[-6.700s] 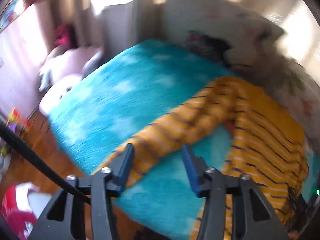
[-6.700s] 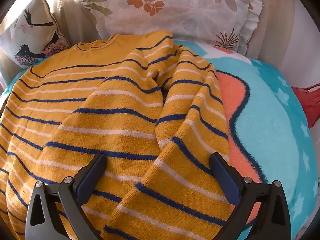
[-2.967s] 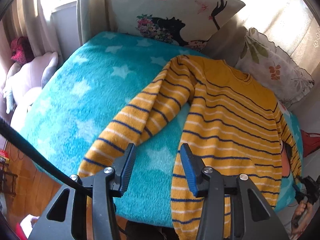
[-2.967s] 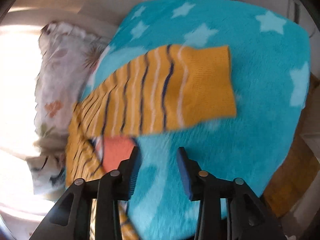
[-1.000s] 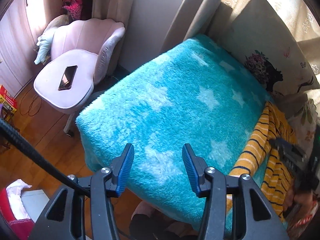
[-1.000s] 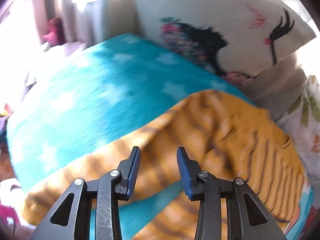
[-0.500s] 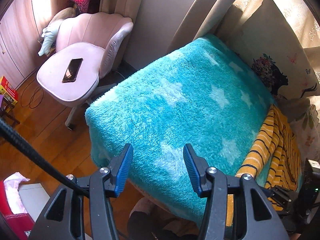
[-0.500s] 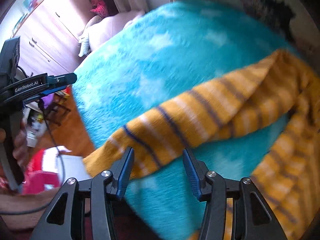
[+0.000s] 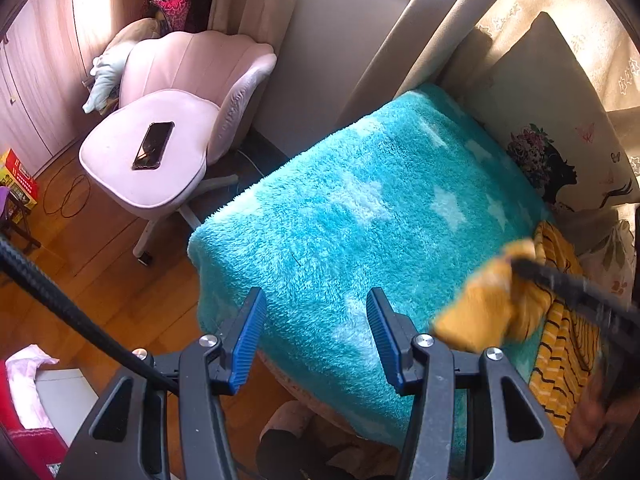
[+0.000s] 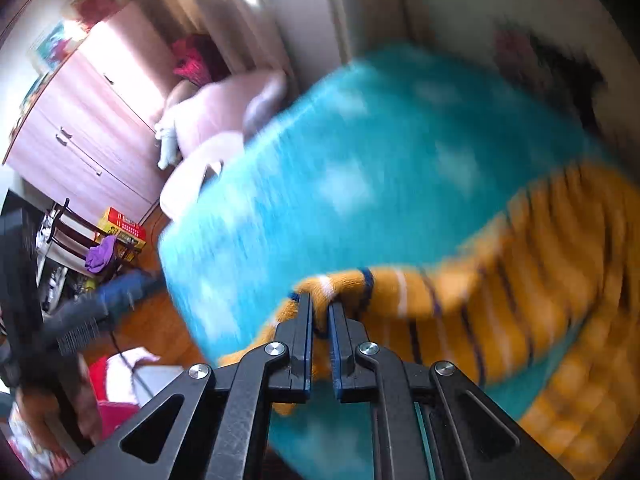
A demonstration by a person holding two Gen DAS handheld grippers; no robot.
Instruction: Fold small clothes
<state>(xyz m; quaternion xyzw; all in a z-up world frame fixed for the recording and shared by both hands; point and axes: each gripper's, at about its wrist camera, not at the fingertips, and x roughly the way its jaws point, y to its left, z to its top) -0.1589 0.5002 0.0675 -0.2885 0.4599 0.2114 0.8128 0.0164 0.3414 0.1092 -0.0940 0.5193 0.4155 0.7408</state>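
Observation:
A yellow sweater with blue and white stripes [image 10: 520,304] lies on a teal star blanket [image 9: 360,216]. My right gripper [image 10: 319,312] is shut on the sweater's sleeve near its cuff, and the view is blurred by motion. In the left wrist view the held sleeve [image 9: 480,316] hangs lifted at the right, with the sweater's body [image 9: 568,344] at the blanket's right edge. My left gripper [image 9: 316,336] is open and empty above the blanket's front edge, away from the sweater.
A pink chair [image 9: 160,152] with a phone [image 9: 154,145] on its seat stands left of the bed. A printed pillow [image 9: 556,120] leans at the back. Wooden floor [image 9: 100,264] and wardrobe [image 10: 92,128] lie to the left.
My right gripper has closed on the sleeve and lifted it off the blanket. The left gripper has stayed open and shifted only slightly.

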